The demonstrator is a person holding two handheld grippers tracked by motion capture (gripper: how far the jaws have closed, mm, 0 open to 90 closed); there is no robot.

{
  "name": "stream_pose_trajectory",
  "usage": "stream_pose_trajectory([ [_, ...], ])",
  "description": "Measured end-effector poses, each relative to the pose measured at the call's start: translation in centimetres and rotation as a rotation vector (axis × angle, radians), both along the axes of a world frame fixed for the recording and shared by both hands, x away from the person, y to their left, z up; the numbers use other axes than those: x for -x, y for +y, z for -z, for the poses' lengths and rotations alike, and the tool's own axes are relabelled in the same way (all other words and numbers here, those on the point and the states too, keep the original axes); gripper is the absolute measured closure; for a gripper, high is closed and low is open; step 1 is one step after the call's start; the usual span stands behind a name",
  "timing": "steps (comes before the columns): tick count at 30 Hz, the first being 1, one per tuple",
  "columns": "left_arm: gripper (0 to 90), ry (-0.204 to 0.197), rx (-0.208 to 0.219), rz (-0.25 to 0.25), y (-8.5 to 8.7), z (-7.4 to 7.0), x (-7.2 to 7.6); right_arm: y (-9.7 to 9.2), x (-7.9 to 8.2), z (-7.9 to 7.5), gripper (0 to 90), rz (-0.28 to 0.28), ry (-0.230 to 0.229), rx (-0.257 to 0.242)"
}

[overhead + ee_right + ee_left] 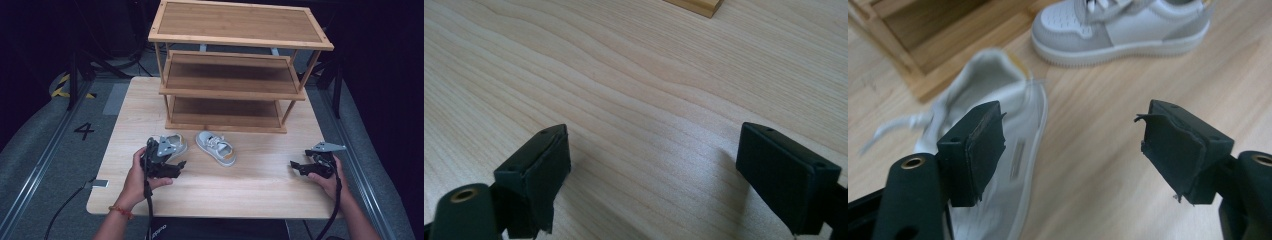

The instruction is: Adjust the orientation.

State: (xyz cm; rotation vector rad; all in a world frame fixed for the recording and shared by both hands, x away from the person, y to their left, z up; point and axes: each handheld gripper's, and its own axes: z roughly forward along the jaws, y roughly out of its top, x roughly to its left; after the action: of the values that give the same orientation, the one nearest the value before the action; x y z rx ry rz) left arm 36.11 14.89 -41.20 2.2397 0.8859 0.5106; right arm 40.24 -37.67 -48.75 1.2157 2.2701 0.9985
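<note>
Two small grey-and-white sneakers lie on the wooden table (250,185) in front of a bamboo rack. One sneaker (216,148) stands upright near the middle. The other sneaker (175,143) lies tipped by my left gripper (176,168), partly hidden under its grey plate. In the left gripper view my left gripper (1070,130) is open, with bare table in the gap; the tipped sneaker (1008,95) sits behind its left jaw and the upright sneaker (1128,25) lies farther off. My right gripper (296,168) rests at the table's right side. My right gripper (651,150) stands open over bare wood.
A three-tier bamboo shoe rack (235,30) stands at the back of the table, its shelves bare. Its base rail (923,45) lies just behind the tipped sneaker, and a corner of it (696,5) shows ahead of the right gripper. Grey floor surrounds the table.
</note>
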Motion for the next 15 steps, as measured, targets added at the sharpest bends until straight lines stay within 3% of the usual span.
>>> stream_pose_trajectory([
  [3,27.9,0.004,0.004,-0.007,-1.0,-0.1,-1.3,0.0,0.0,0.0,14.4,0.000,0.000,0.000],
  [7,28.2,0.023,0.024,-0.056,-1.5,0.3,-3.2,0.0,0.0,0.0,14.5,-0.001,0.000,0.000],
  [9,29.8,0.057,0.034,-0.082,-1.6,0.6,-4.1,0.0,0.0,0.0,14.5,-0.001,0.001,0.000],
  [12,31.3,0.087,0.016,-0.110,-1.6,1.2,-4.9,0.0,0.0,0.0,14.5,-0.001,0.000,0.000],
  [15,32.3,0.119,0.010,-0.112,-1.7,1.6,-5.5,0.0,0.0,0.0,14.4,-0.001,0.000,0.000],
])
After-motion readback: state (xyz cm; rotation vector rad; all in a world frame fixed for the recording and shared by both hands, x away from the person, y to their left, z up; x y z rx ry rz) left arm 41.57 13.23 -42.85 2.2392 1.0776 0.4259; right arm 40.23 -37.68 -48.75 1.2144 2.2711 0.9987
